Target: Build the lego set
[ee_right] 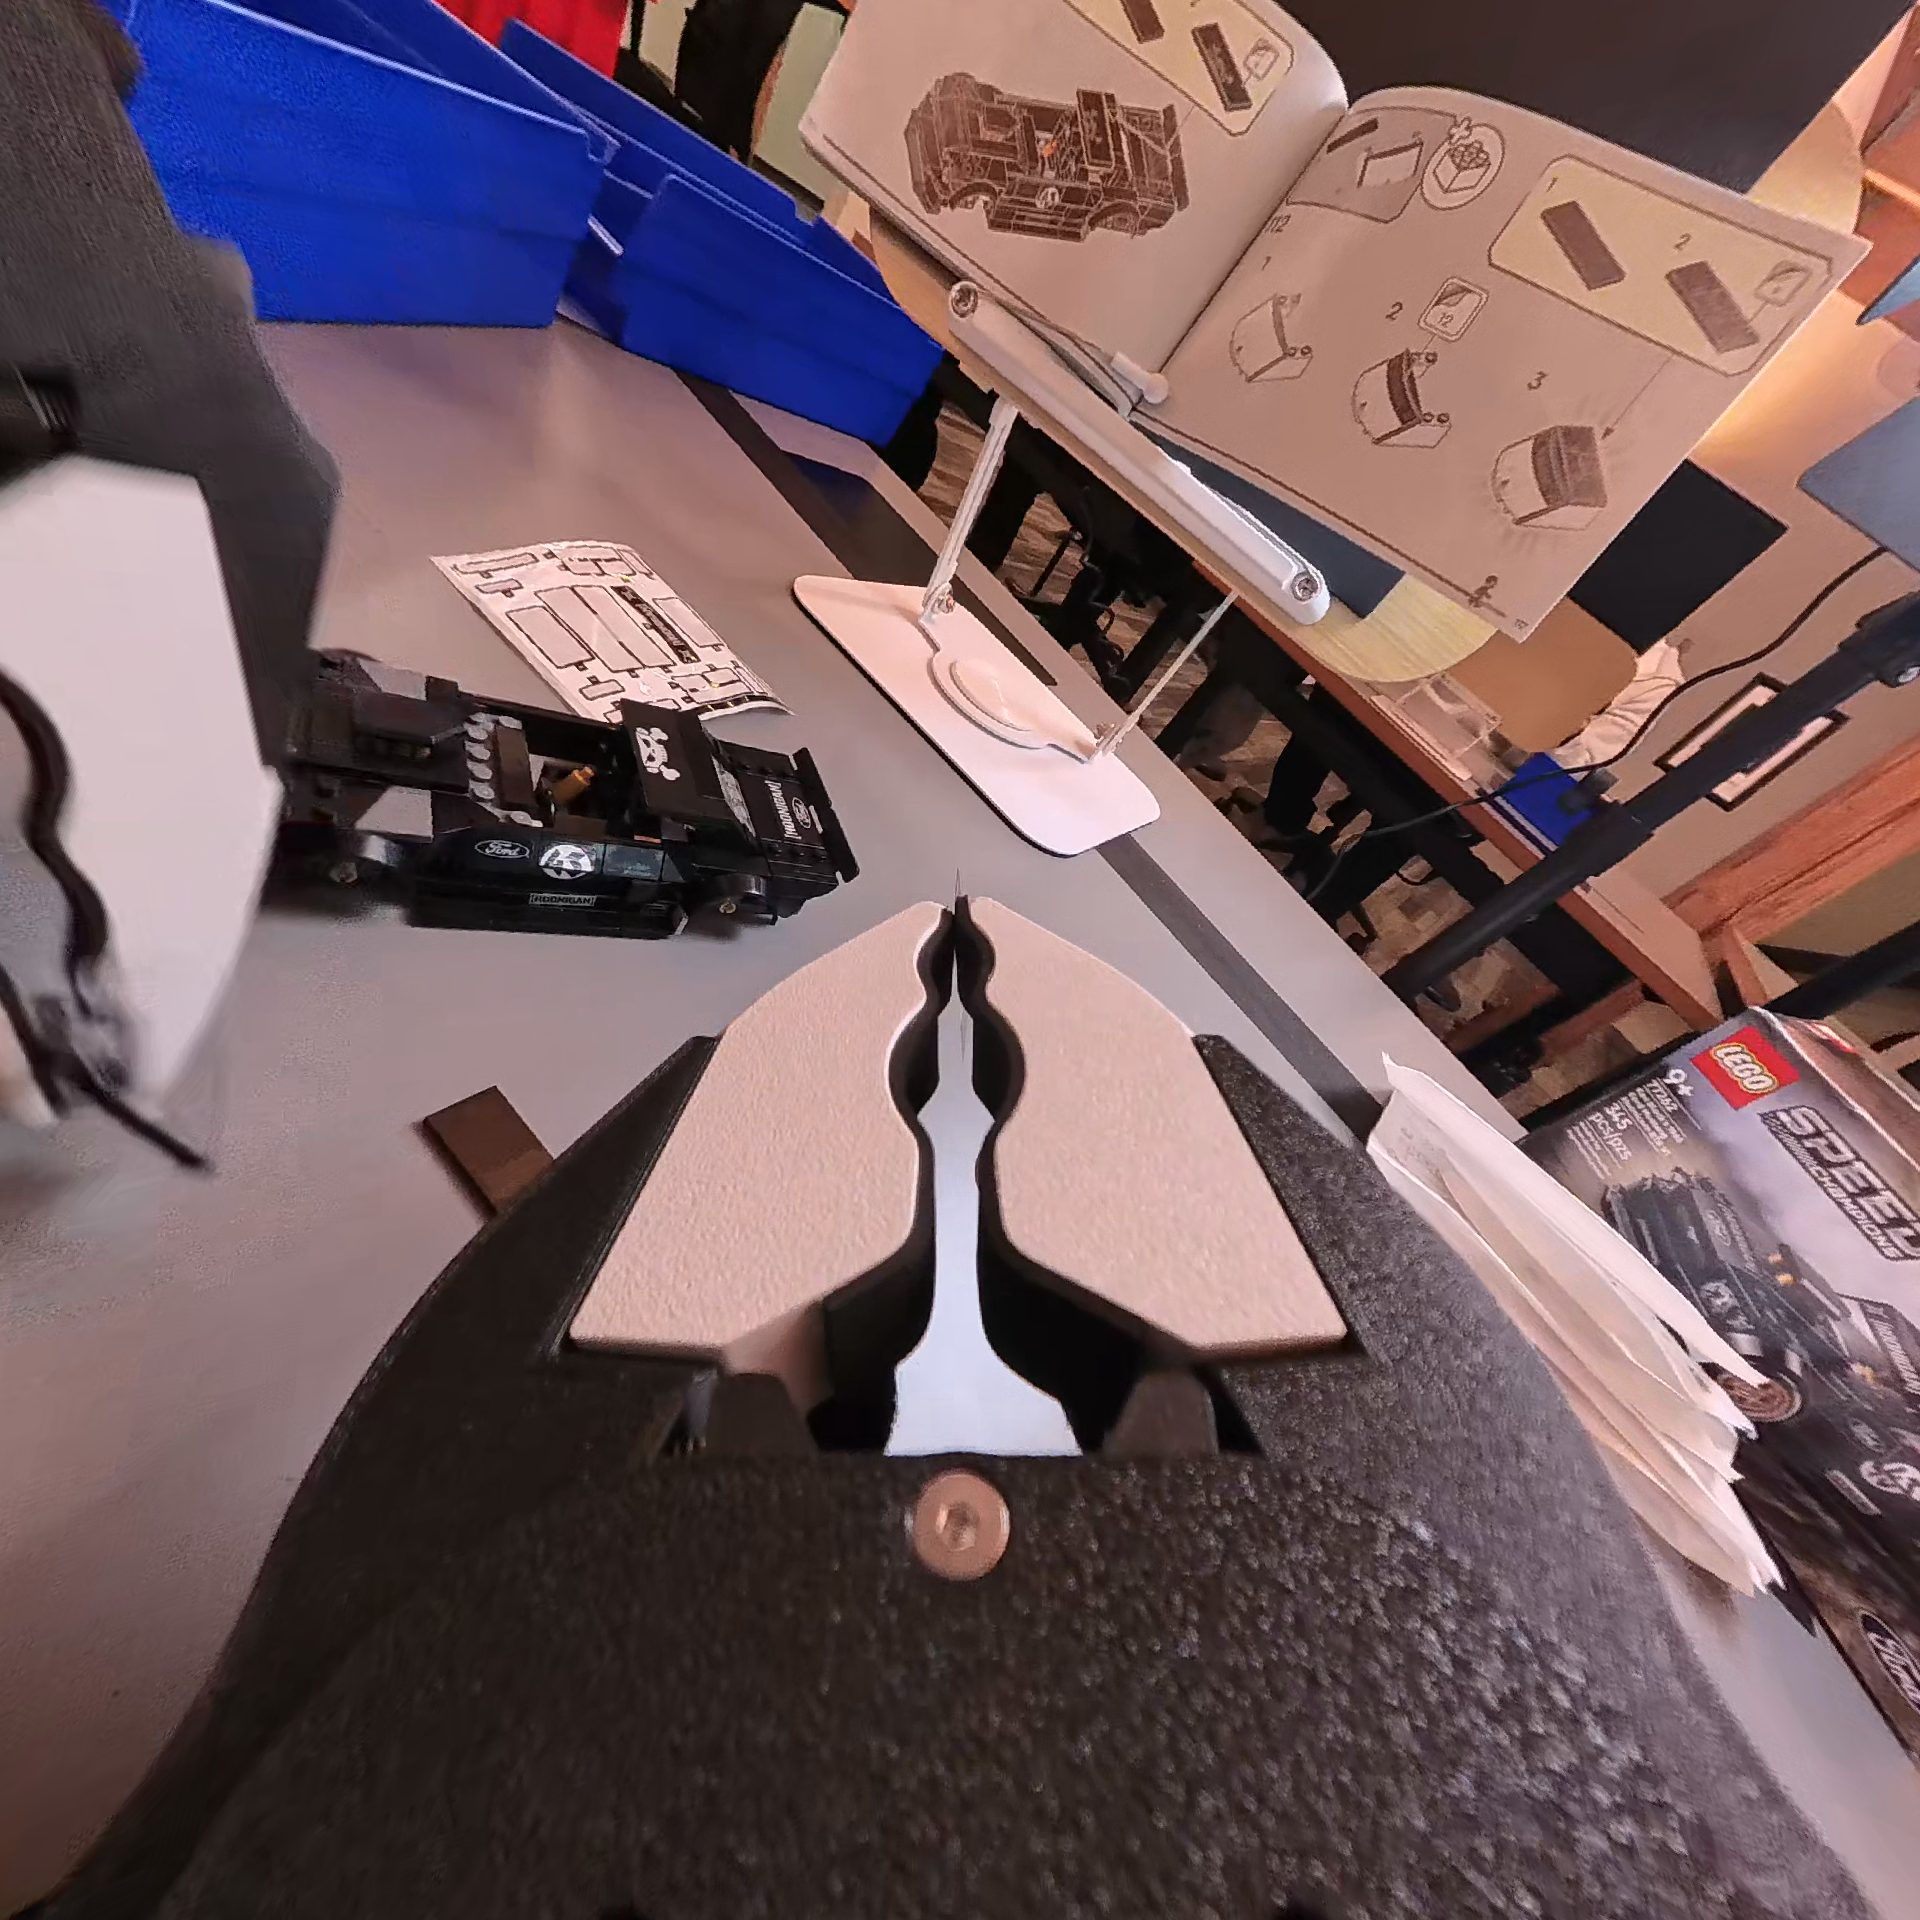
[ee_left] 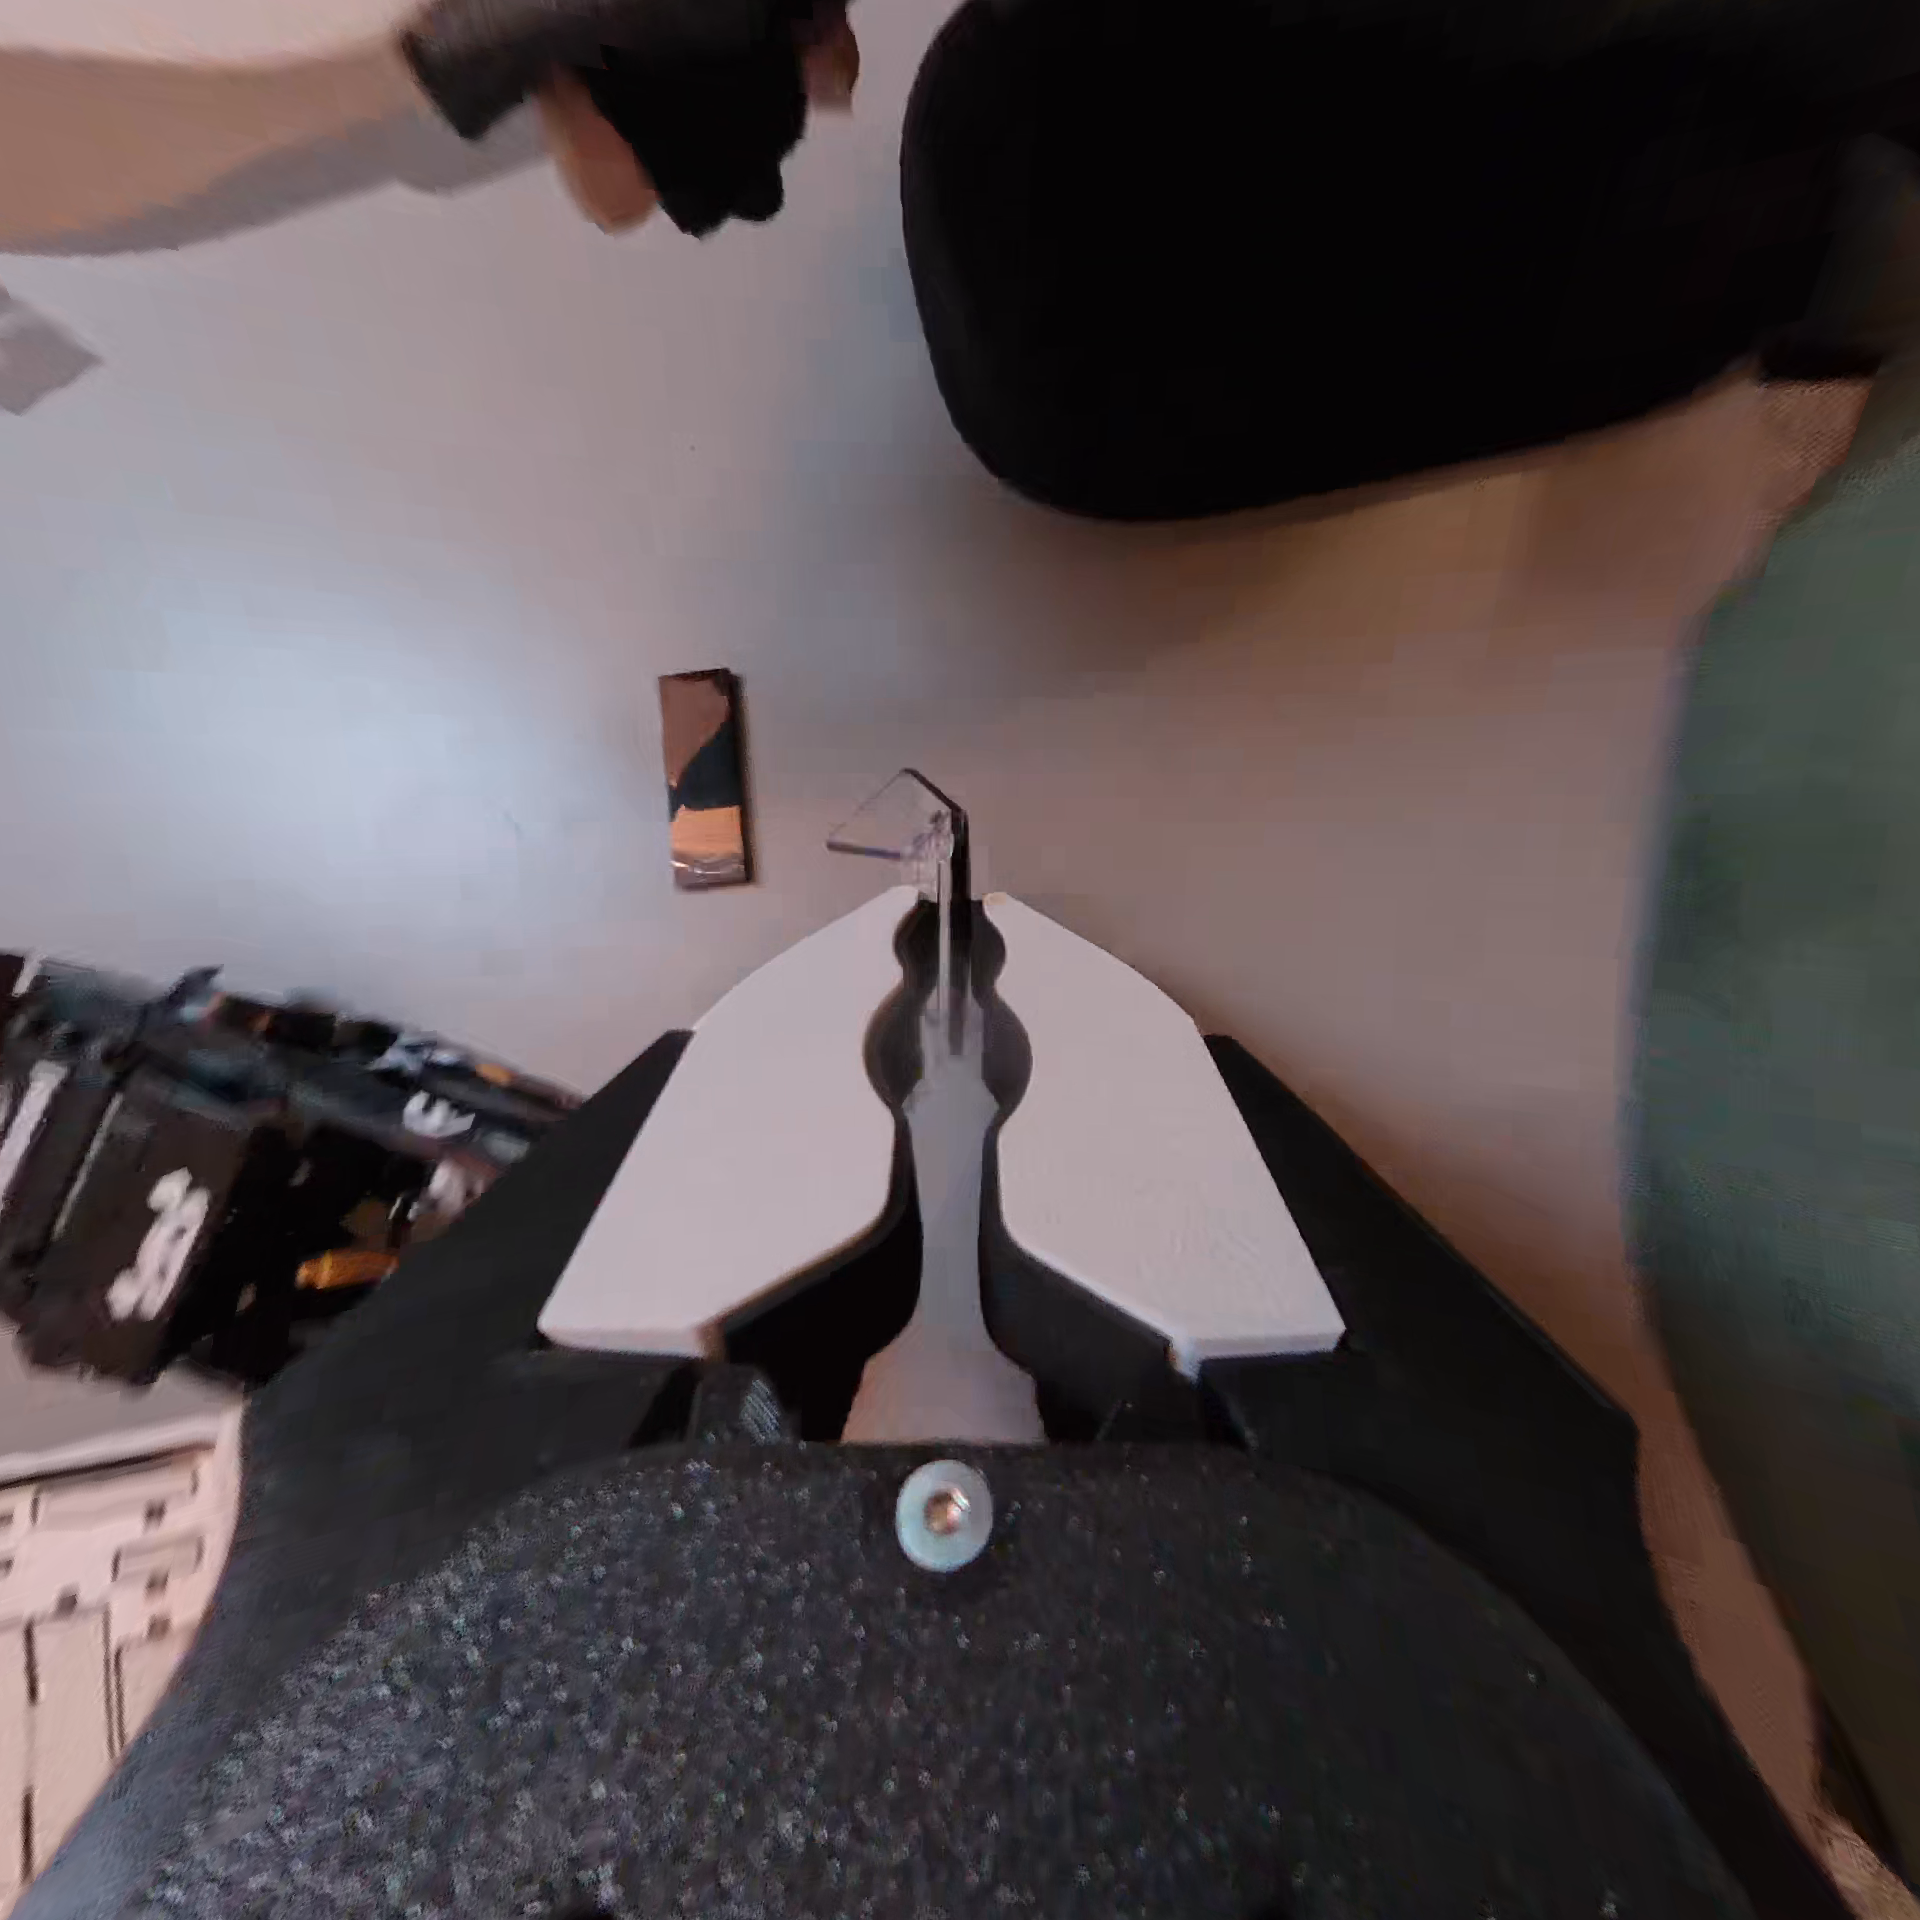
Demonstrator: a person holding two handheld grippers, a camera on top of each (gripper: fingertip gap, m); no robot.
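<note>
My left gripper (ee_left: 943, 902) is shut on a clear windscreen piece (ee_left: 894, 823) with a thin black part beside it, held above the grey table (ee_left: 364, 571). A black flat tile (ee_left: 707, 779) lies on the table just ahead and left of it. The black lego car (ee_left: 208, 1143) lies at the left, blurred. My right gripper (ee_right: 954, 914) is shut; a very thin dark sliver (ee_right: 954, 888) sticks out between its tips, seen edge-on. In the right wrist view the car (ee_right: 561, 821) lies ahead left, the tile (ee_right: 488, 1143) lies near, and the blurred left gripper (ee_right: 62, 1060) is at the left edge.
A sticker sheet (ee_right: 613, 634) lies behind the car. An open instruction booklet (ee_right: 1351, 260) rests on a white stand (ee_right: 987, 727). Blue bins (ee_right: 416, 187) stand at the back. The lego box (ee_right: 1766, 1247) and white paper bags (ee_right: 1558, 1299) lie at the right. A gloved hand (ee_left: 675, 104) shows at the top. One gripper's finger ends stand about 15 centimeters off the other's. The tile (ee_right: 488, 1143) is about 6 centimeters from my left fingertips.
</note>
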